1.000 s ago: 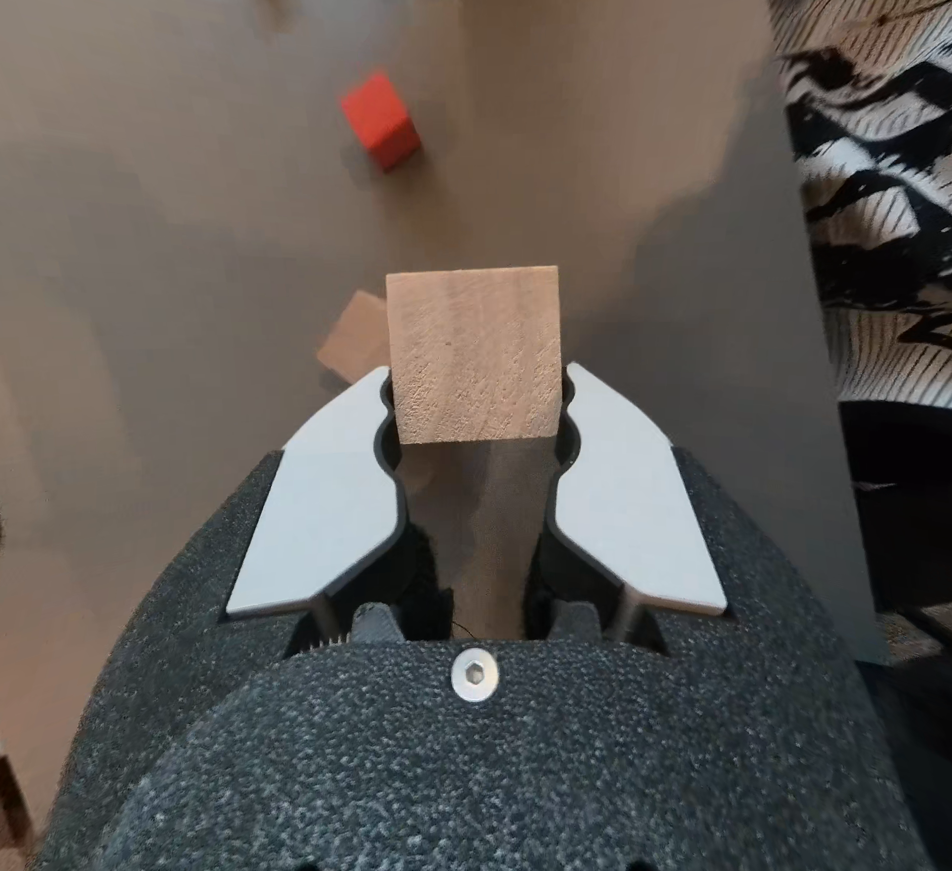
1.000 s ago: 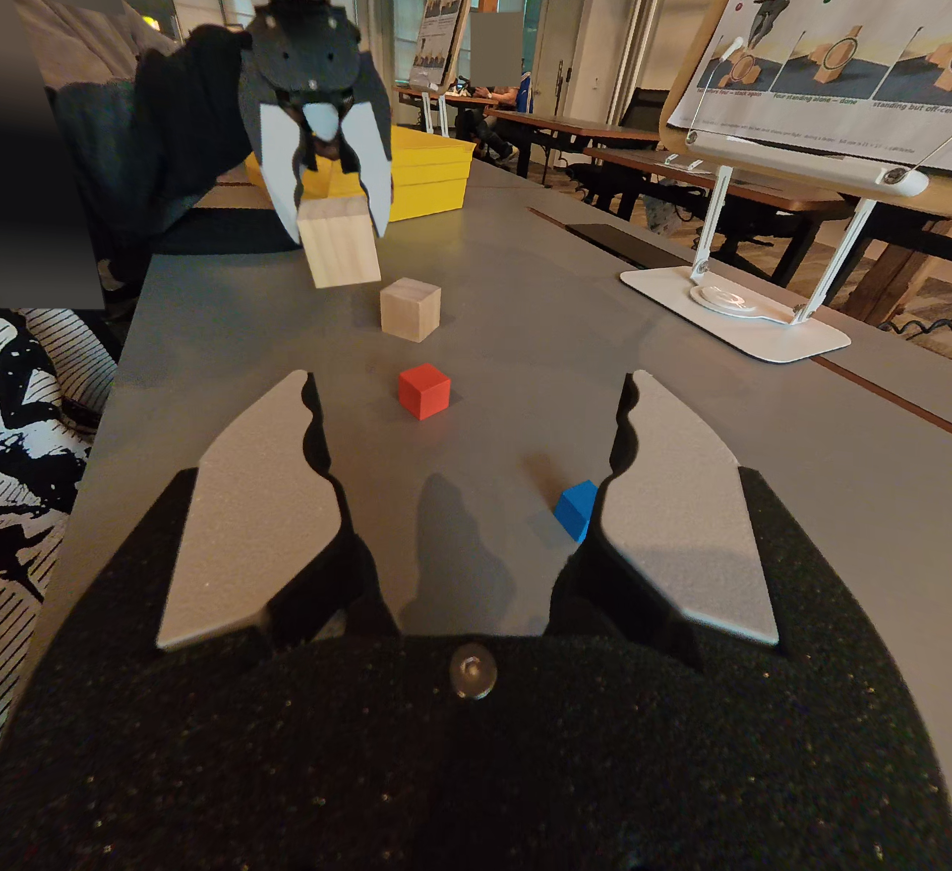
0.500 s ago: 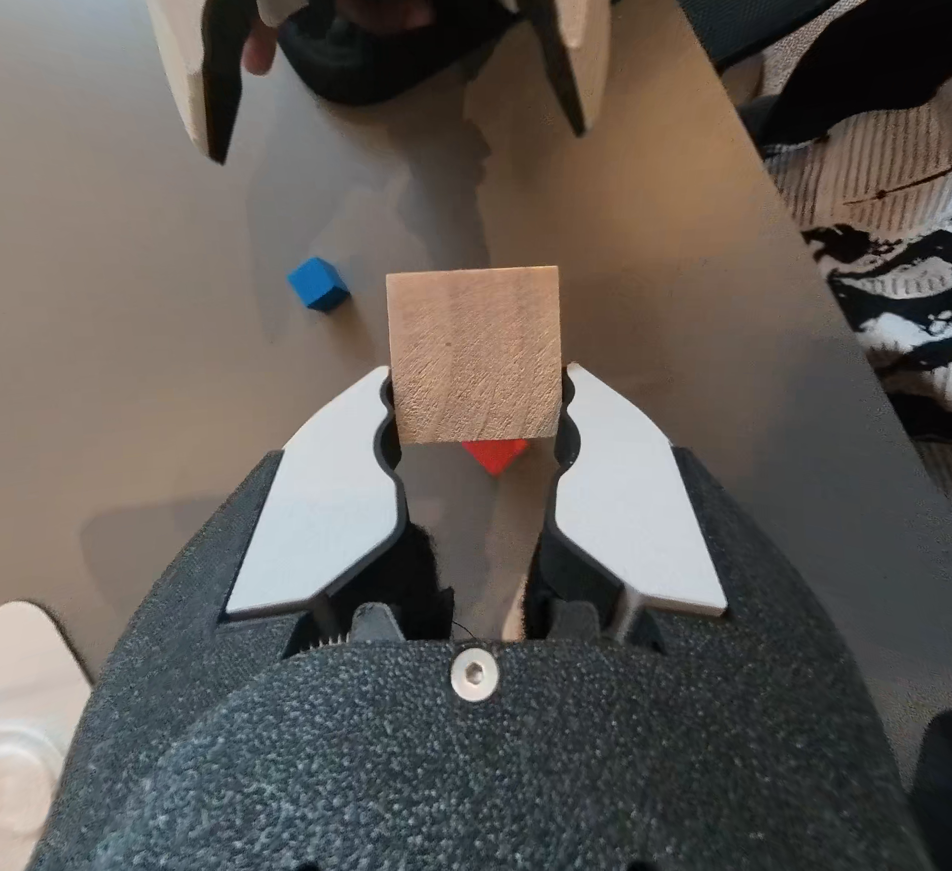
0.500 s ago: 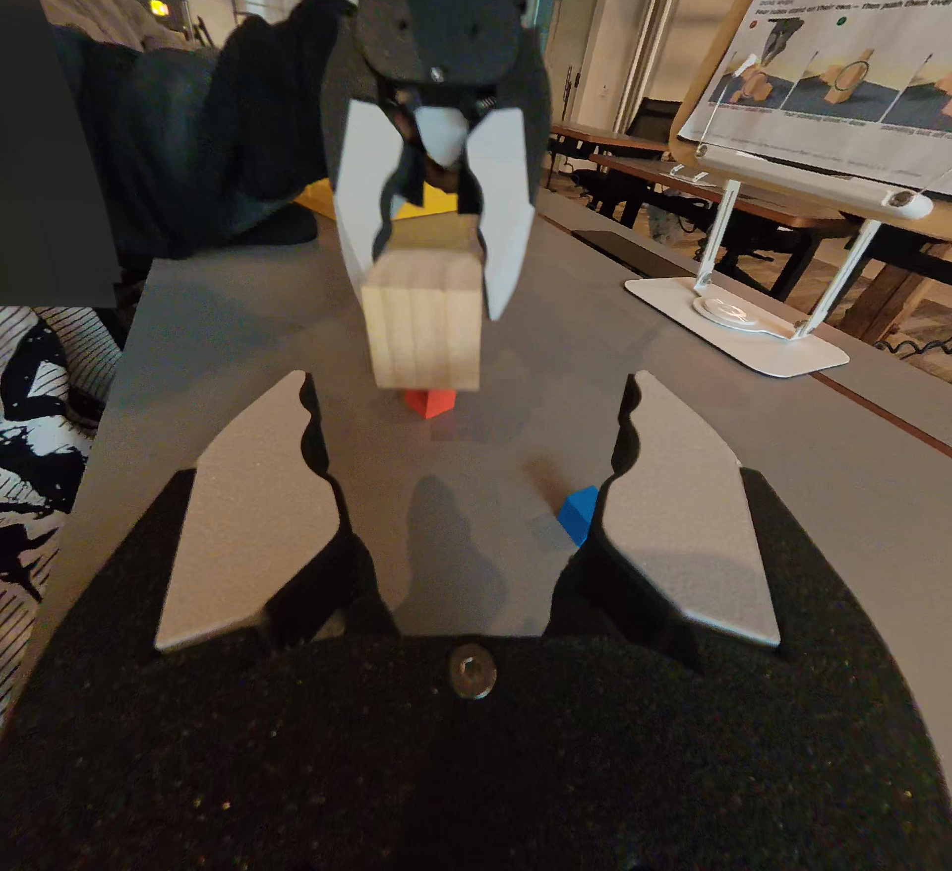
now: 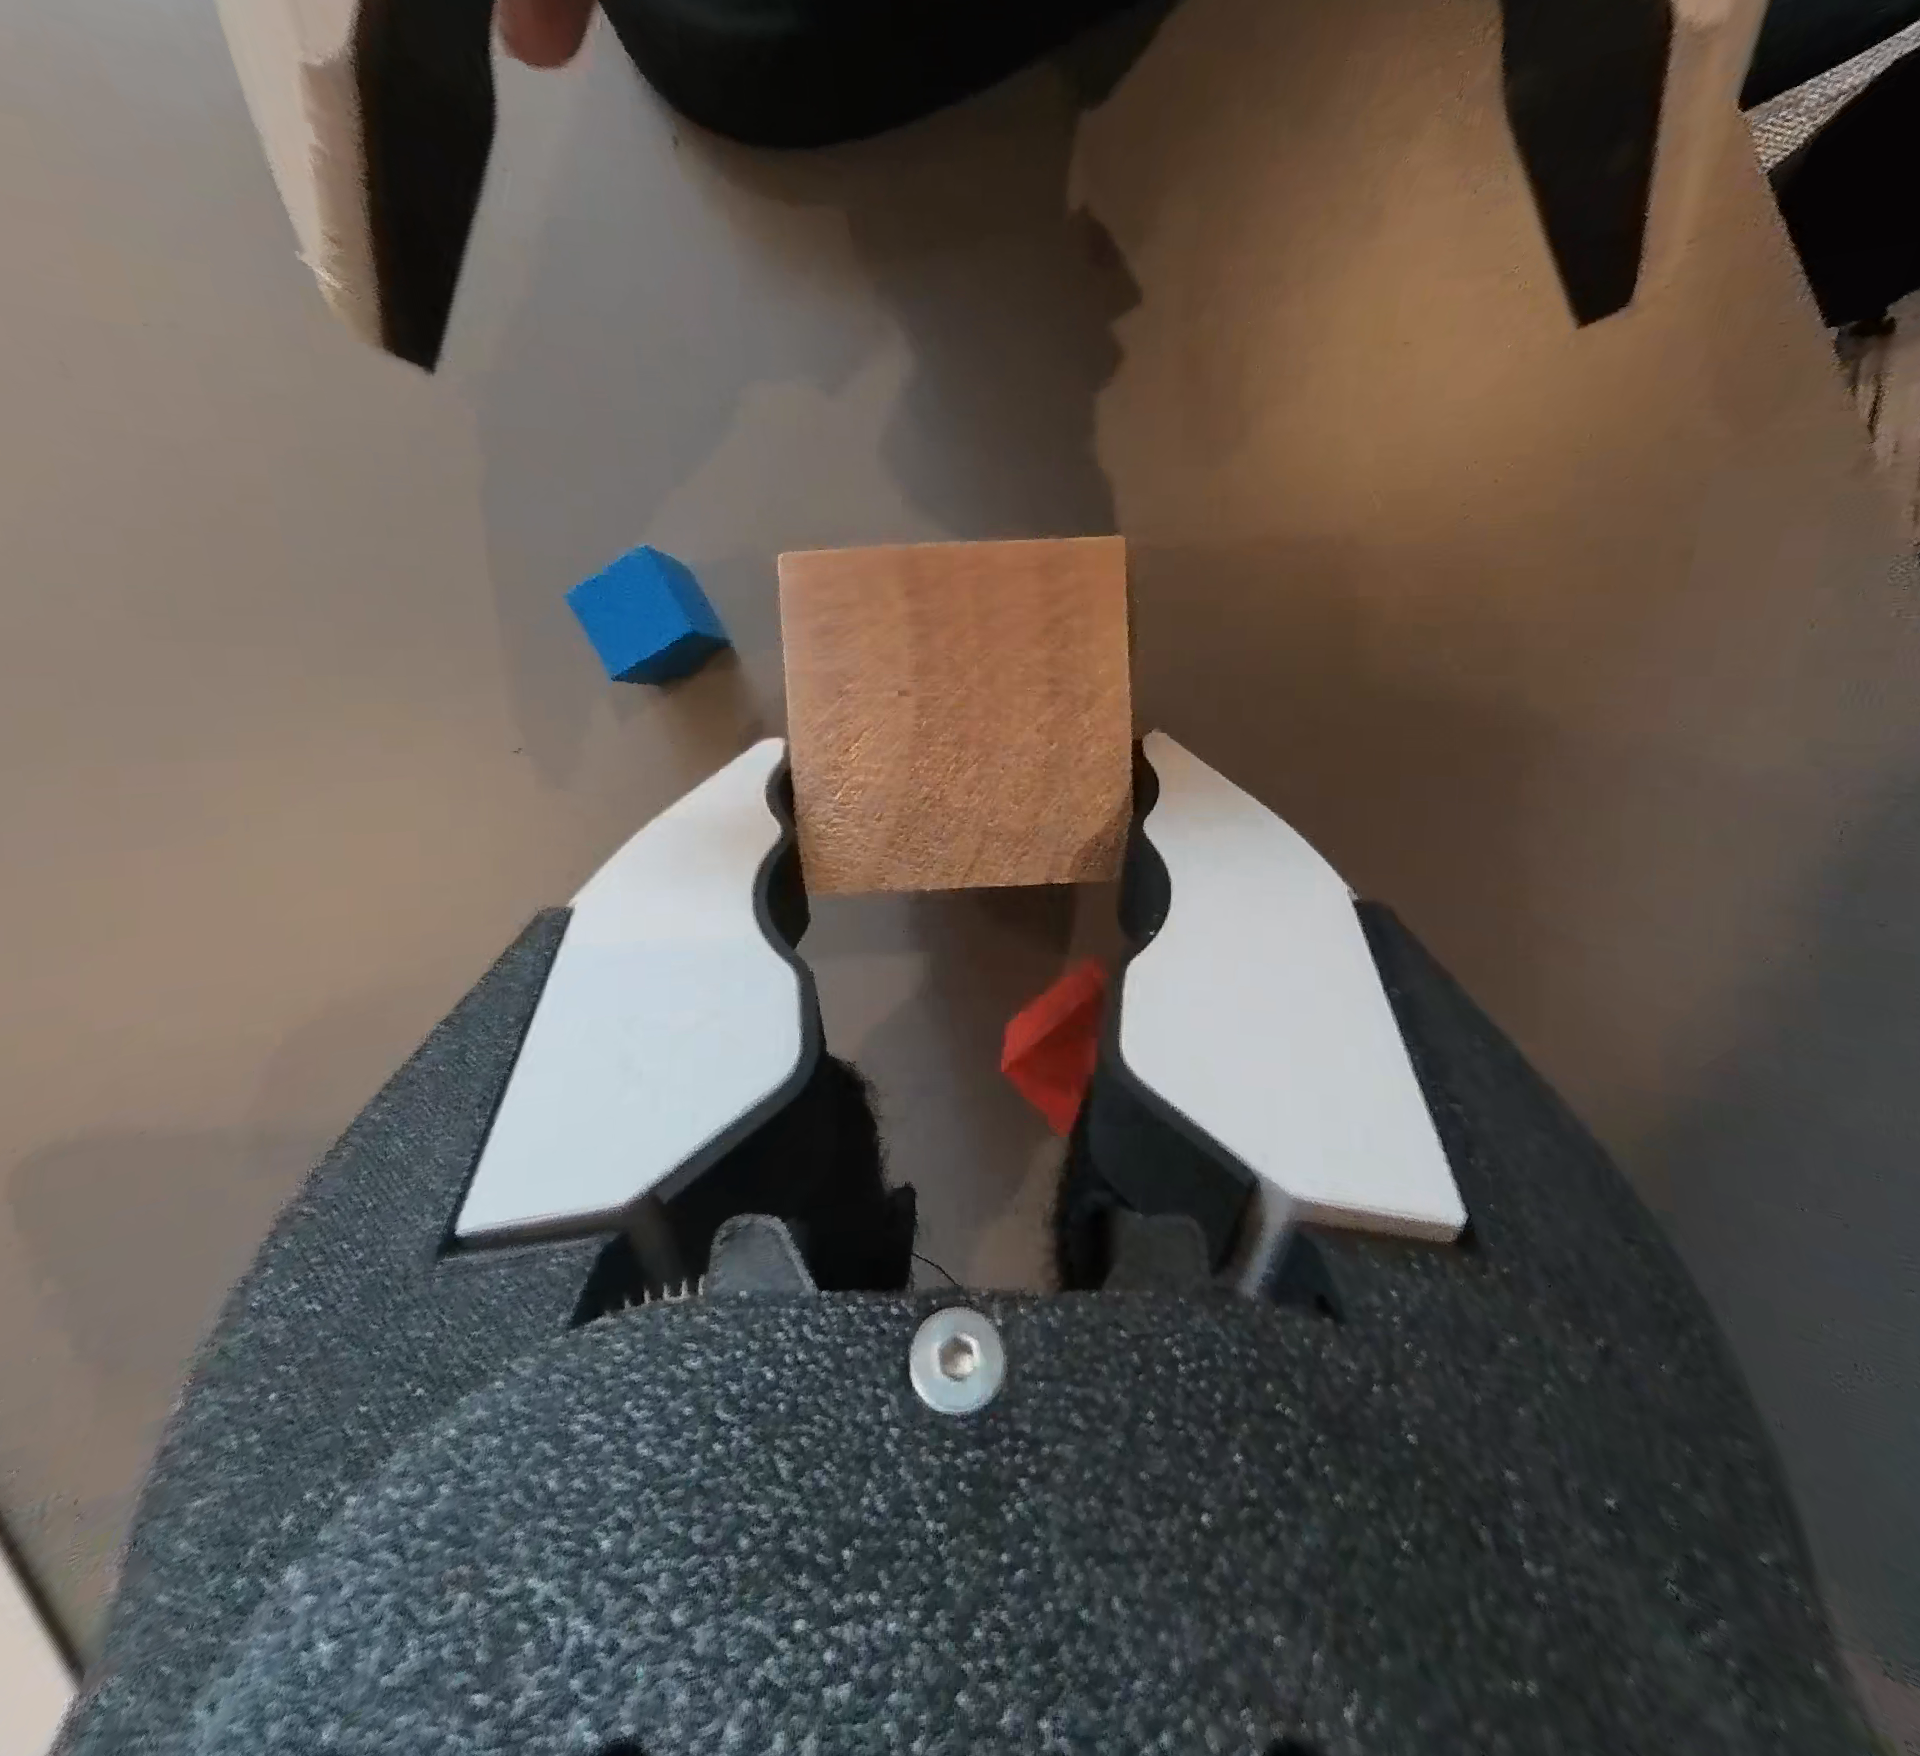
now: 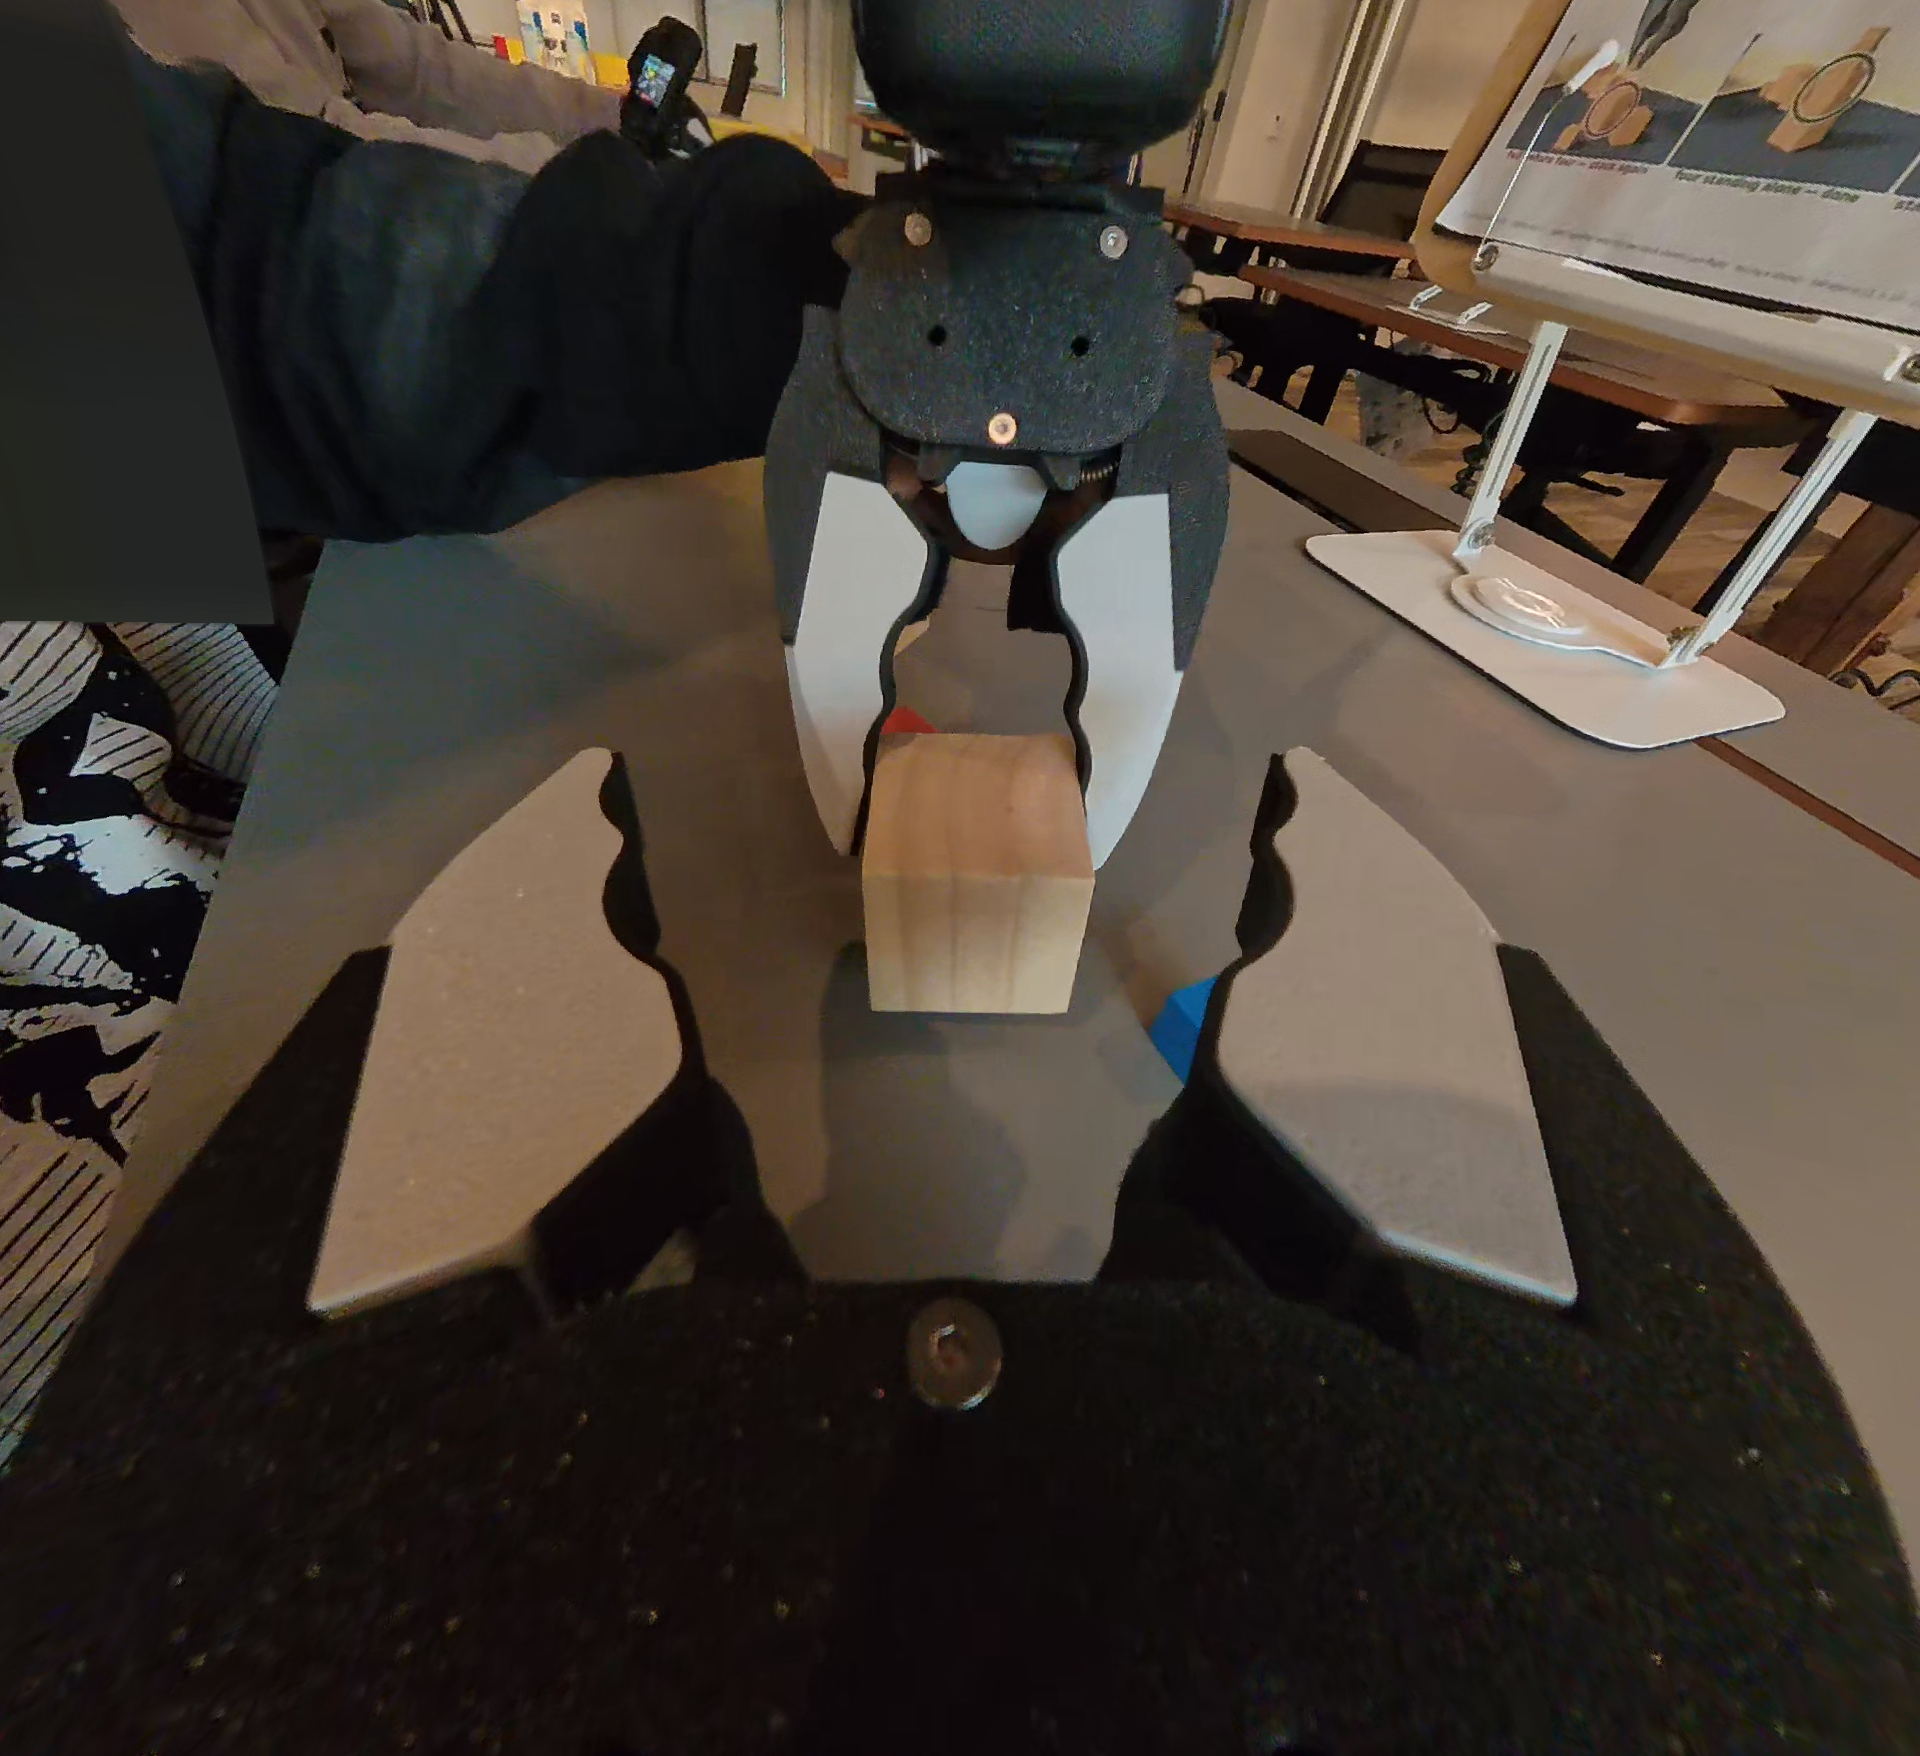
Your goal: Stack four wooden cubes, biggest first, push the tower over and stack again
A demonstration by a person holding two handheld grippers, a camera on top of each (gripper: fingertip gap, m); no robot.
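My left gripper (image 5: 961,745) is shut on the big plain wooden cube (image 5: 954,667) and holds it low over the grey table (image 5: 260,875). In the right wrist view the left gripper (image 6: 977,839) points down, and the cube (image 6: 977,927) hangs just above or on the table, right in front of my right gripper (image 6: 945,771). My right gripper is open and empty; it also shows at the top of the left wrist view (image 5: 997,345). A small blue cube (image 5: 644,631) (image 6: 1184,1020) lies beside the big one. A red cube (image 5: 1060,1041) (image 6: 909,721) lies behind it. No other plain cube is in view.
A white stand (image 6: 1538,636) carrying an instruction board is on the table at the right. The table's left edge (image 6: 239,823) runs past black-and-white patterned fabric (image 6: 83,875). A person's dark sleeve (image 6: 468,335) reaches in behind the left gripper.
My left gripper carried the big cube past the smaller plain cube and the red cube toward my right gripper and lowered it. My right gripper stayed open and hardly moved.
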